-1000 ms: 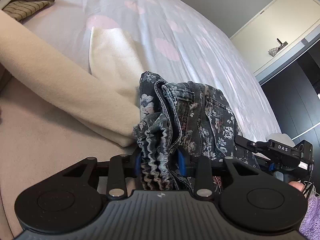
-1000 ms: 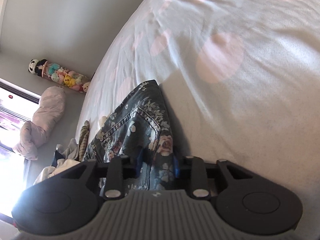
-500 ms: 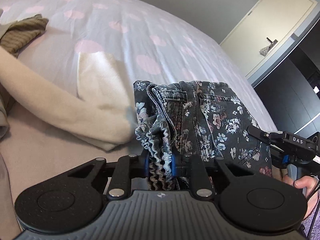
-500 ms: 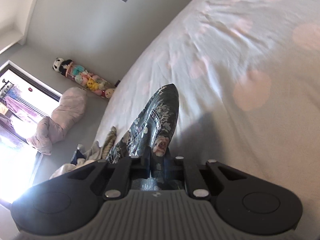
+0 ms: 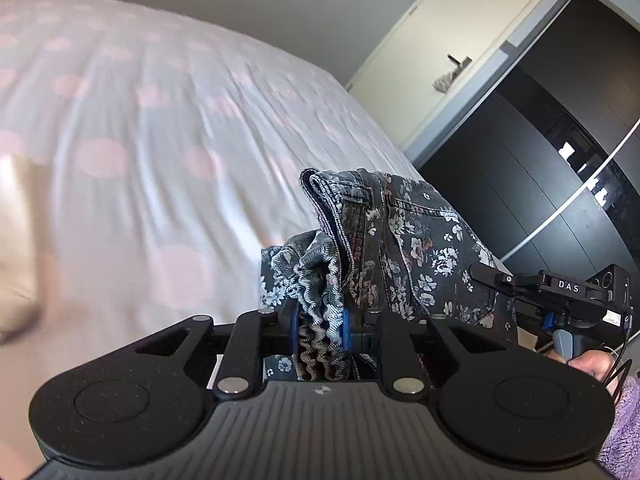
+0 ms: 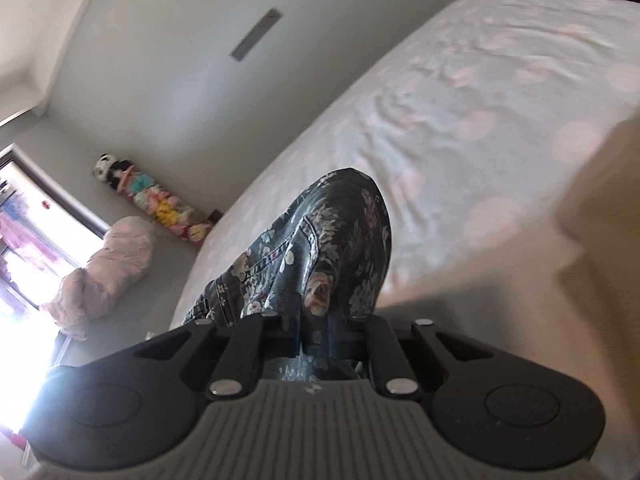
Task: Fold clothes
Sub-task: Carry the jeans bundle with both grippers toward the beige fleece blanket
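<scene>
A pair of dark floral denim shorts (image 5: 400,240) hangs lifted above the bed, stretched between both grippers. My left gripper (image 5: 320,332) is shut on the ruffled elastic waistband at one end. In the left wrist view the right gripper (image 5: 552,320) shows at the far right, held by a hand in a purple fleece sleeve. In the right wrist view the right gripper (image 6: 316,340) is shut on the other end of the floral shorts (image 6: 320,240), whose fabric bulges upward in front of the jaws.
A bed (image 5: 140,140) with a pale cover dotted pink lies below. A cream garment (image 5: 16,240) sits at its left edge; the cream garment (image 6: 600,220) is blurred in the right wrist view. A cream door (image 5: 460,40) and black wardrobe (image 5: 560,160) stand behind. A plush-toy column (image 6: 148,196) and pink bundle (image 6: 108,268) rest by the window.
Both grippers have risen with the shorts, lifting them off the bed. The views have tilted up toward the walls and door; the cream garment has slid to the frame edge.
</scene>
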A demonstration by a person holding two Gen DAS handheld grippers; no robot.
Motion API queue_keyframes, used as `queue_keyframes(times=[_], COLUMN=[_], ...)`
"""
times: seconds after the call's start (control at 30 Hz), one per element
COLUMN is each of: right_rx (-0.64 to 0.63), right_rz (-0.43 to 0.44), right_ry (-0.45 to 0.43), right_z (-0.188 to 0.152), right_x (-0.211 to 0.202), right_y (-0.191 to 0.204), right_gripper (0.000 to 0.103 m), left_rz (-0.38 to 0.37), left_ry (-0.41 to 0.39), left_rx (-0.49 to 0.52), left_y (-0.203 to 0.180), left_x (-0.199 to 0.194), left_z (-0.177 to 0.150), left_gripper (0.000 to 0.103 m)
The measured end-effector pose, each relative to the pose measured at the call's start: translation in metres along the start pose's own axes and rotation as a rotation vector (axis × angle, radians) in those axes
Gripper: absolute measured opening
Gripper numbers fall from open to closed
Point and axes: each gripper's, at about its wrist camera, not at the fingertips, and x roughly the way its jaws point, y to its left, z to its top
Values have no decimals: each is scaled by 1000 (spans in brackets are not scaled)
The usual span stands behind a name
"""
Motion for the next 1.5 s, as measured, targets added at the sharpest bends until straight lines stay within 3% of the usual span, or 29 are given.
queue_keyframes(times=[0.2,0.53,0.63,0.77,0.93,1.13,1.5], right_rx=[62,132,139,137,139,144,154], right_rz=[-86,-154,-148,-140,-132,-122,-115], right_ry=[4,50,54,64,68,75,76], right_z=[5,-4,-5,-3,-5,-3,-2], right_x=[-20,-13,-10,-8,-9,-6,2], right_y=[-49,-109,-116,-120,-124,-127,-133], right_gripper=[13,13,13,14,14,14,14], left_rz=[-10,59,104,173,95,32,-49], left_ry=[83,182,190,211,247,273,219], left_rx=[-52,-57,-6,2,-110,-105,-160], left_y=[-10,0,-5,-4,19,23,32], left_x=[63,114,116,111,112,129,145], left_z=[-15,-34,-35,-36,-39,-35,-34], left_gripper=[17,19,26,53,53,48,30])
